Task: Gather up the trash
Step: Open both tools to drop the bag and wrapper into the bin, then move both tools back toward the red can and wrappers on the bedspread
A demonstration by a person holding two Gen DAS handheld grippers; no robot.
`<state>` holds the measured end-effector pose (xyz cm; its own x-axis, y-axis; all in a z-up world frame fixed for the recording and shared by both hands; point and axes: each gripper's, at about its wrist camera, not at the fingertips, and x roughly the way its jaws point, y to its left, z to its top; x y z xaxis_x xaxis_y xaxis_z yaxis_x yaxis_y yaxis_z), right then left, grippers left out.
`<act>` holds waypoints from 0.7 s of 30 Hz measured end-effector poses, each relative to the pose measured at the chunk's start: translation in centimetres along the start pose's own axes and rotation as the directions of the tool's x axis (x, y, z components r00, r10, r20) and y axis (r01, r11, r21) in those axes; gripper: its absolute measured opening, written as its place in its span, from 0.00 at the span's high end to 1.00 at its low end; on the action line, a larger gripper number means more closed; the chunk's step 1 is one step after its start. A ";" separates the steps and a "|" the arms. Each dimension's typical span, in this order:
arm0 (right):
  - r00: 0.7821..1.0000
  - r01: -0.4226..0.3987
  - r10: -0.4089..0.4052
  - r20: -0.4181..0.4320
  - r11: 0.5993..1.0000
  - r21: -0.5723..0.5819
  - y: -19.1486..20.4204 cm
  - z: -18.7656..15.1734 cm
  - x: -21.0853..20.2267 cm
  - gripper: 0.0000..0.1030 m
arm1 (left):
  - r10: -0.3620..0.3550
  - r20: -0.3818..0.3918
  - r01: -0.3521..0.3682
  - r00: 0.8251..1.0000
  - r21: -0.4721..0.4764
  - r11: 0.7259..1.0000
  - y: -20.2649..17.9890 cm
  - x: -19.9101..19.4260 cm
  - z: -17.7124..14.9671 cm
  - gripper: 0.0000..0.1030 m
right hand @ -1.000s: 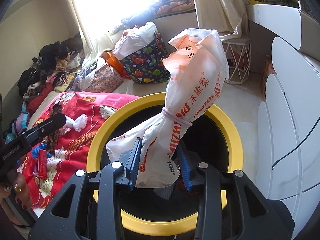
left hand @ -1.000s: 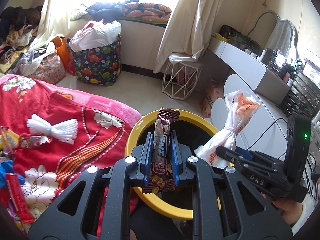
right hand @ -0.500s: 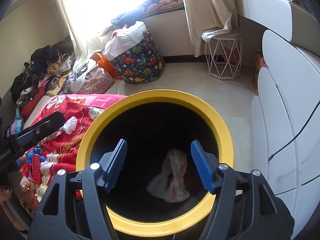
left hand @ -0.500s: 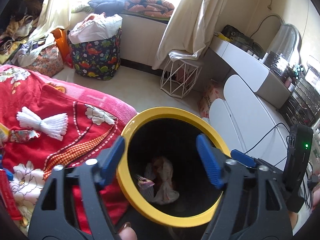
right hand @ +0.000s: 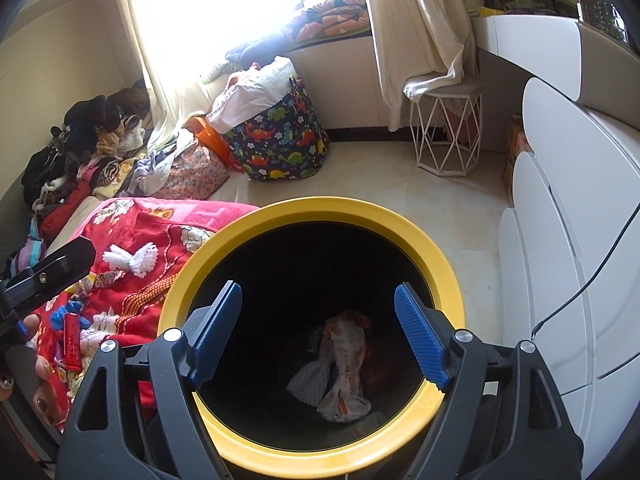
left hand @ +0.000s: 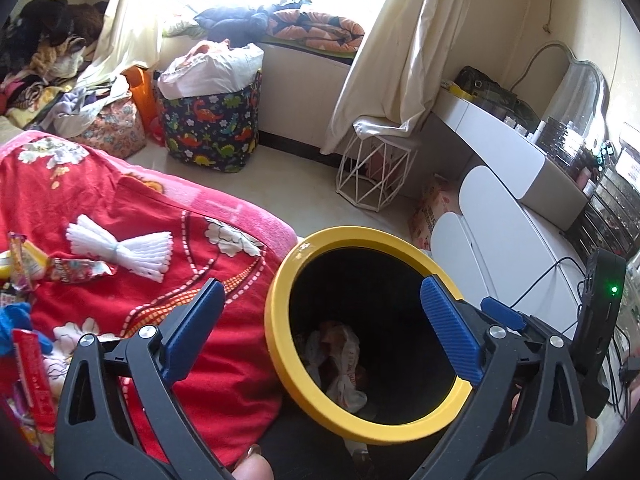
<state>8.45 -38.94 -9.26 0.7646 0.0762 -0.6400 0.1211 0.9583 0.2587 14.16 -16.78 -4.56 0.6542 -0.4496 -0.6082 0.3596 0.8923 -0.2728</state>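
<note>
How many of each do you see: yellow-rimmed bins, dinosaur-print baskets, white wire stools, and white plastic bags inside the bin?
yellow-rimmed bin: 1
dinosaur-print basket: 1
white wire stool: 1
white plastic bag inside the bin: 1
Total: 4

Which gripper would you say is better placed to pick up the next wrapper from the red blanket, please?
Left, probably: the open left gripper sits beside the red blanket near the wrapper, while the right gripper hangs over the bin.
</note>
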 end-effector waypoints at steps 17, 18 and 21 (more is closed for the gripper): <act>0.993 -0.024 0.033 0.115 0.997 -0.074 2.9 0.1 -2.1 0.21 | 0.076 0.082 -0.074 0.994 -0.025 0.997 2.7 -3.8 0.3 0.11; 0.992 -0.026 0.036 0.121 0.997 -0.078 3.2 0.1 -2.2 0.20 | 0.080 0.087 -0.078 0.993 -0.027 0.997 3.0 -4.0 0.3 0.11; 0.990 -0.032 0.043 0.136 0.996 -0.086 3.7 0.0 -2.5 0.19 | 0.098 0.104 -0.095 0.990 -0.032 0.995 3.5 -4.8 0.4 0.11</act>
<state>6.96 -35.60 -6.69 0.8483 0.0795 -0.5236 0.0420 0.9755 0.2161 12.59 -11.52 -2.30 0.7521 -0.3615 -0.5510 0.2743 0.9320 -0.2370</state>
